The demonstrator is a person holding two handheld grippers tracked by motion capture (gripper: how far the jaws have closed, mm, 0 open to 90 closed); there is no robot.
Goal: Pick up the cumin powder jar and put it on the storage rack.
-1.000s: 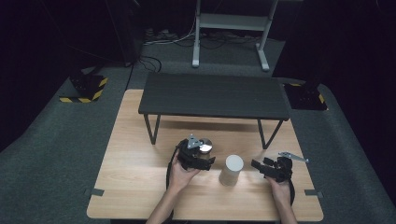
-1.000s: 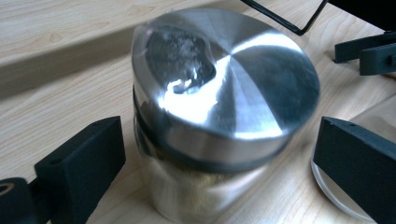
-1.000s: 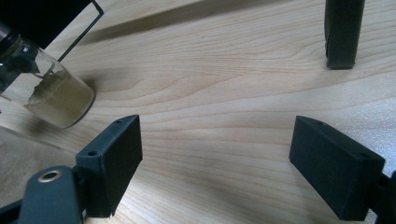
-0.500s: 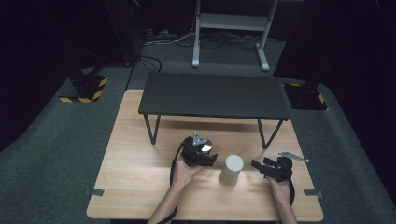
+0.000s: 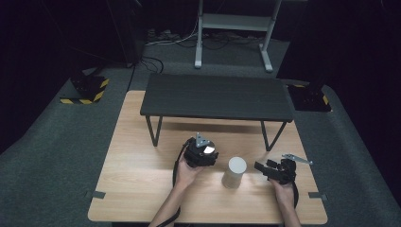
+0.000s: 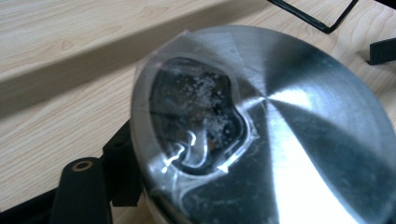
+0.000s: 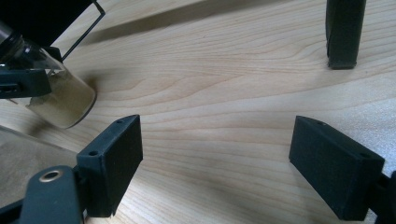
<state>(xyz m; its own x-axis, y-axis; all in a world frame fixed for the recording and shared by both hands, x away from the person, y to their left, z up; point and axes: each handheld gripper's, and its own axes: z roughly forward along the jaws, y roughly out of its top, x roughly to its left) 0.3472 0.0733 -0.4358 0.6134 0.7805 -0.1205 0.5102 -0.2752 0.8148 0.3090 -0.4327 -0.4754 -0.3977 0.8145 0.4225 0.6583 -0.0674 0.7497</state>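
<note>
My left gripper (image 5: 202, 152) is shut on a glass jar (image 7: 60, 98) of tan powder and holds it tilted above the wooden table (image 5: 137, 182). The jar's round metal lid (image 6: 261, 140), with a clear window in it, faces the left gripper view up close. One black finger (image 6: 84, 186) shows beside it. A white cylinder (image 5: 234, 171) stands upright between the two grippers. To its right my right gripper (image 5: 260, 167) points left, open, with bare wood between its fingertips (image 7: 215, 154).
A low black shelf (image 5: 217, 97) on thin metal legs stands across the far half of the table; one leg (image 7: 345, 32) is just beyond the right gripper. Dark grey floor surrounds the table, with a metal stand (image 5: 231, 28) behind.
The left gripper has shifted slightly right with the jar still in it. The right gripper and the white cylinder have stayed in place.
</note>
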